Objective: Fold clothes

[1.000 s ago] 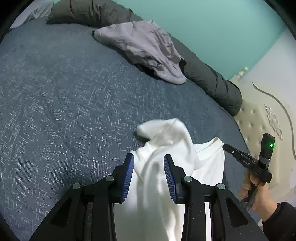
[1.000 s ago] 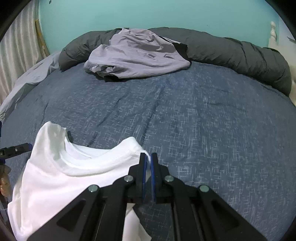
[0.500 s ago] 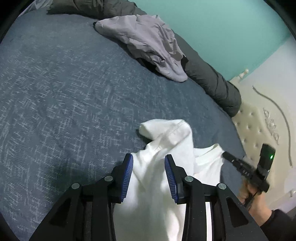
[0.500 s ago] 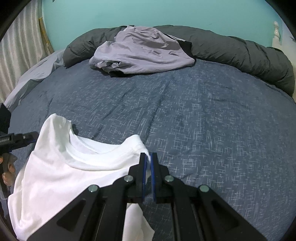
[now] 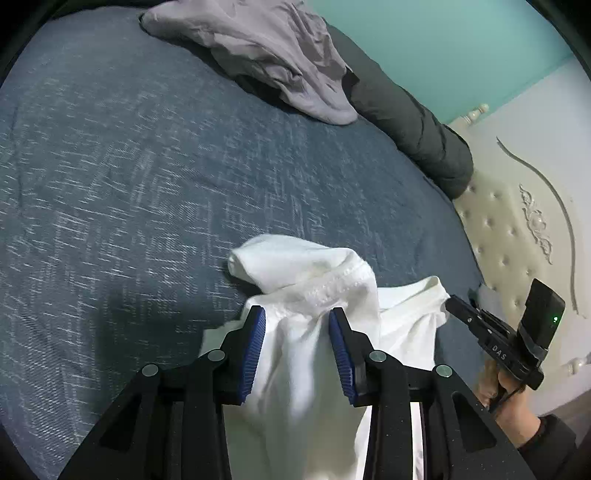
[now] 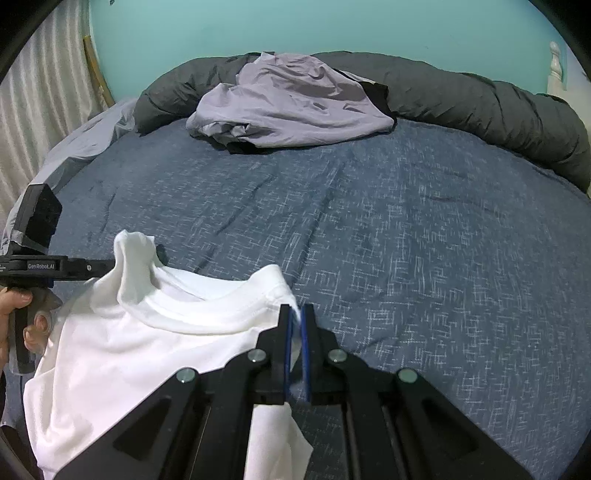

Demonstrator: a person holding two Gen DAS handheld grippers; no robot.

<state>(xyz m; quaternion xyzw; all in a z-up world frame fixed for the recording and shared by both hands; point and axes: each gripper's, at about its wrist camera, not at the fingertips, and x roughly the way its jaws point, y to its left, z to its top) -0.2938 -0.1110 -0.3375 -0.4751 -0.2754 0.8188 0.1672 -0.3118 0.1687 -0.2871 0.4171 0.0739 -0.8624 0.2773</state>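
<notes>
Left wrist view: the left gripper holds a bunched shoulder of the white T-shirt between its blue pads, the jaws part-way apart and filled by the gathered cloth. The shirt's sleeve end flops forward onto the dark blue bedspread. To the right, the right gripper touches the shirt's other shoulder, a hand in a dark sleeve around its handle. Far back lies a crumpled lavender garment against a rolled dark grey duvet; a cream tufted headboard stands at the right.

Right wrist view: the right gripper is clenched tight on the T-shirt's shoulder edge just beside the collar, a thin strip of white cloth pinched between its pads. The shirt lies at the near edge of the bedspread, collar facing away. At the left, the left gripper meets the raised opposite shoulder. The lavender garment rests on the duvet below a teal wall.
</notes>
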